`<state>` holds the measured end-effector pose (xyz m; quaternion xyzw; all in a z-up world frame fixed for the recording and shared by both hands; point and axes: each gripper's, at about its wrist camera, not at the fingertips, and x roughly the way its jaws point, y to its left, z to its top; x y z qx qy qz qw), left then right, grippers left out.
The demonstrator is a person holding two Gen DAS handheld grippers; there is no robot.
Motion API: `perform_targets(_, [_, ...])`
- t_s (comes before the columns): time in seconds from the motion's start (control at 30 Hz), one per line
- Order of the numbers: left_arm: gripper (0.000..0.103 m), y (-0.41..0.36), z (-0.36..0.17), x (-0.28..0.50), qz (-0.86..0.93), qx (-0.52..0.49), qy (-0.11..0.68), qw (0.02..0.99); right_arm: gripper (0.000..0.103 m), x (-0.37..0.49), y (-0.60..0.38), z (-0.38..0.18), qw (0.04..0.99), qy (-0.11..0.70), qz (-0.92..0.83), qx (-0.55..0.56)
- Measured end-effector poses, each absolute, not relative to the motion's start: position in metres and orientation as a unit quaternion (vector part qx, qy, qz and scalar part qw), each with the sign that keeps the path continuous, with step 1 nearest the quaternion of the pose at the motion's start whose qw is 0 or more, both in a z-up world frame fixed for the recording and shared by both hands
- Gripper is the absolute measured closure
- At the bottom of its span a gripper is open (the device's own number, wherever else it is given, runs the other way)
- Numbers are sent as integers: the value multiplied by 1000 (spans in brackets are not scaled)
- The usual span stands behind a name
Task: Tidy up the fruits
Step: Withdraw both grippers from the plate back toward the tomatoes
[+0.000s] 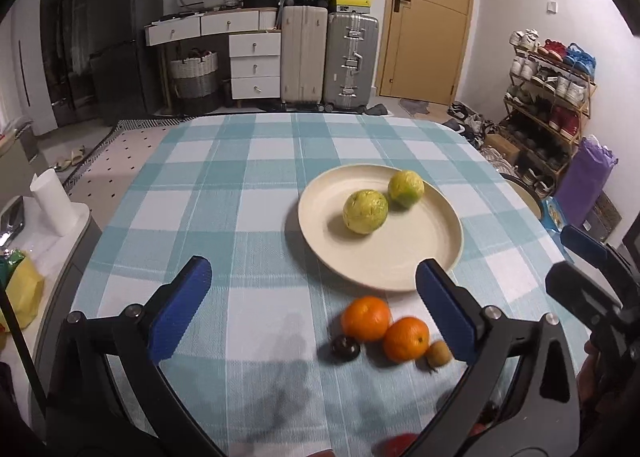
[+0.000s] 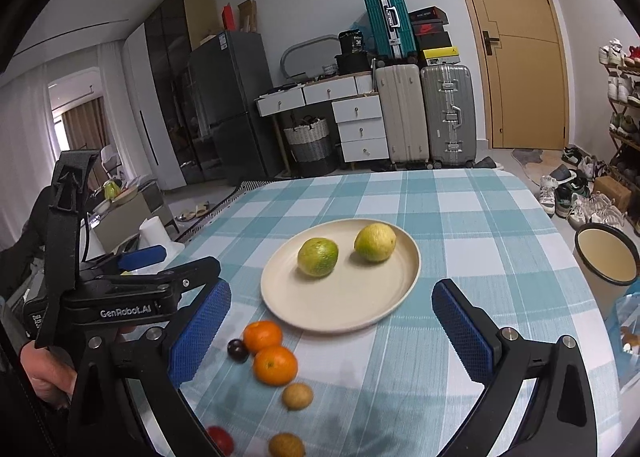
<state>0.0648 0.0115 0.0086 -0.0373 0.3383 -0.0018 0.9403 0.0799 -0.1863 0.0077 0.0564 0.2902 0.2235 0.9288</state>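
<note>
While held above the near edge of the table (image 1: 240, 185): left gripper (image 1: 312, 309) and right gripper (image 2: 332, 331) spread wide, gripping nothing. Two green fruits (image 2: 318, 257) on plate (image 2: 360, 309) mid-table; two oranges (image 2: 275, 364), dark fruit (image 2: 237, 350), small brown fruits (image 2: 297, 396) toward near edge.

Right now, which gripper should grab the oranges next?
Probably the left gripper: it is open, and the two oranges lie between its fingers. The right gripper, also open, has them off beside its left finger.

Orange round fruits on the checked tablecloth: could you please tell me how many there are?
2. One orange round fruit lies just before the cream round plate; the other touches it on the near side. None seems hidden.
</note>
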Motion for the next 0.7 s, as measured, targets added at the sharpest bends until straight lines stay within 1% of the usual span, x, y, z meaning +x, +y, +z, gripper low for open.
perform_targets(0.3, [1,8,-8,40,-40,-43,361,931,0,58,-187,4,926,300,221,56])
perform_targets(0.47, [1,1,-24,24,-61,-33,381,922,0,47,-191,0,924,307,219,57])
perform_targets(0.7, [1,-1,-49,15,-88,-46,417,903,0,34,-195,-6,923,313,215,55])
